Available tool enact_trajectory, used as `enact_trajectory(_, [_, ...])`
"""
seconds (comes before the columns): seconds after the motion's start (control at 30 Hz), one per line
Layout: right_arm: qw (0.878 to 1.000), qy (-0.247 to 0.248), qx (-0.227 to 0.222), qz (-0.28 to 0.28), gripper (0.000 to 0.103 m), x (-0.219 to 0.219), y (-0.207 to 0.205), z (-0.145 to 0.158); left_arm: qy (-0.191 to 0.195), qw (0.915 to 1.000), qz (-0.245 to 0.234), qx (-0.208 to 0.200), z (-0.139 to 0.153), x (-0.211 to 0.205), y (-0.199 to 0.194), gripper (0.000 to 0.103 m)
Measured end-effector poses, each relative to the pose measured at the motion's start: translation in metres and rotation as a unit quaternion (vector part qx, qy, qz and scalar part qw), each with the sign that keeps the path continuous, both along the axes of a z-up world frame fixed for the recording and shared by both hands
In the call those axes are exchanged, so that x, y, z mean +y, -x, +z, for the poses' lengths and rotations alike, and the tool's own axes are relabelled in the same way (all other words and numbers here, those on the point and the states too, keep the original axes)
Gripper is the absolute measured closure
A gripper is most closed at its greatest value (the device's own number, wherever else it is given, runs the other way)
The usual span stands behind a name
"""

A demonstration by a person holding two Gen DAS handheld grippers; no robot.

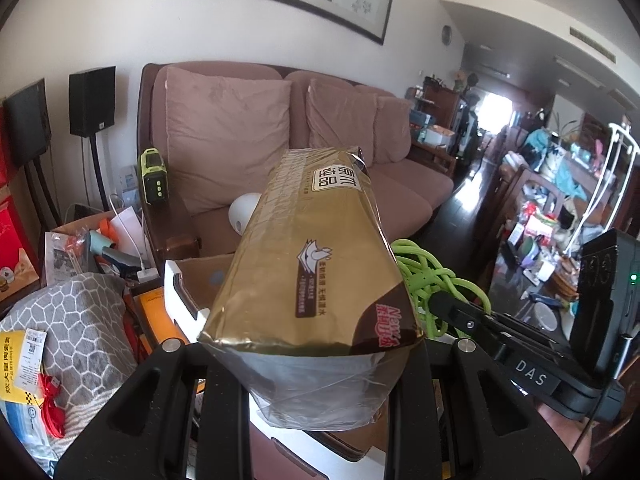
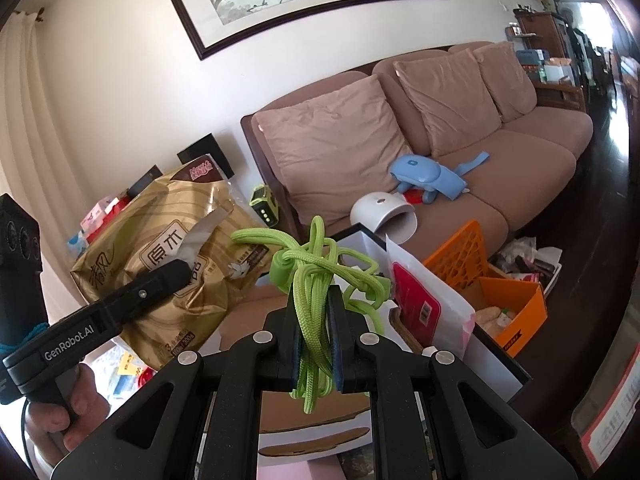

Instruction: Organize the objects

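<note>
**Mia:** What is the left gripper (image 1: 316,344) holding?

**Ben:** A big gold tissue pack (image 1: 316,240). The two fingers are squeezed onto its near end, and the pack sticks out far toward the sofa (image 1: 224,128). It is up in the air, not lying on anything.

**Mia:** And the right gripper (image 2: 316,344)?

**Ben:** It has a bunch of green cord (image 2: 316,280). The fingers are almost closed, with the cord pinched between them. Loops poke up on top and a short end hangs down below.

**Mia:** Where are they, then?

**Ben:** Both hang over a white box (image 2: 372,240) near us. The pack is on the left, the cord on the right — close together.

**Mia:** Is the tidying done?

**Ben:** No, I think there is a lot left. Both things are only picked up, not put anywhere. On the sofa I see a white round thing (image 2: 384,216) and a blue toy (image 2: 424,176). On the right there is an orange basket (image 2: 460,256) and an orange box (image 2: 516,304) with stuff inside. On the left is more mess — a grey pillow (image 1: 76,328) with red cord (image 1: 52,404) near it.

**Mia:** What comes next?

**Ben:** My guess is each thing needs a spot. I cannot tell which spot.
</note>
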State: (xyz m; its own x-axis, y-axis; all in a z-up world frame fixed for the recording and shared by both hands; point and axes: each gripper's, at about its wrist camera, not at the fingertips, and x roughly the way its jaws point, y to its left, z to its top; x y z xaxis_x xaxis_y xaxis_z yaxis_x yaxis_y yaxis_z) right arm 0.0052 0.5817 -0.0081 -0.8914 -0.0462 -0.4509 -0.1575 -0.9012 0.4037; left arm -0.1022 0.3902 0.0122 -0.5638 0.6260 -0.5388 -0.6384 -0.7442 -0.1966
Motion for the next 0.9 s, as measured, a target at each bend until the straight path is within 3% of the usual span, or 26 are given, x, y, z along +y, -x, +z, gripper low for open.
enact_trajectory(0.9, [1.0,-0.006,-0.014,0.018,0.091,-0.0053,0.0071,-0.0049,0.007,1.0,-0.002,-0.001,-0.0002,0.0021,-0.0024,0.079])
